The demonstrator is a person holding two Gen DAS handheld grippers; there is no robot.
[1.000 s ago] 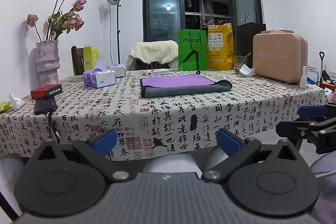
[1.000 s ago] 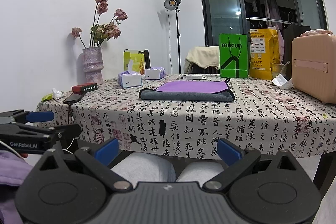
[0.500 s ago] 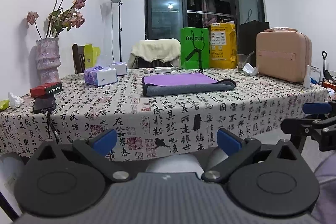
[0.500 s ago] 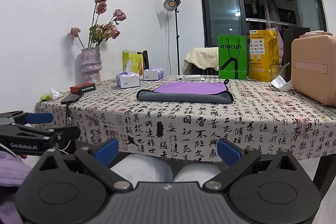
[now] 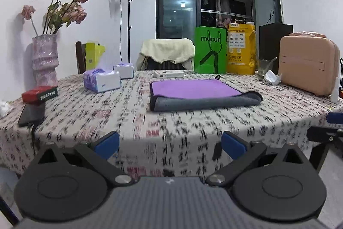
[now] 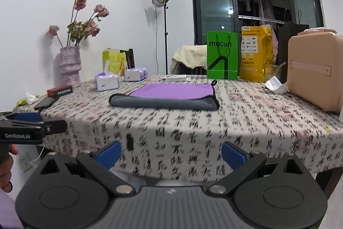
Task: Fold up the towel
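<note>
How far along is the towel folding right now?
Barely begun or between folds. The purple and grey towel lies flat on the table, already doubled with one layer over another. Nothing is in hand: the left gripper and right gripper are open, short of the table edge. Reaching and any further folds remain.

My left gripper (image 5: 170, 144) hangs wide apart and empty before the table (image 5: 128, 121); the purple-and-grey towel (image 5: 201, 94) lies folded there, untouched.
</note>
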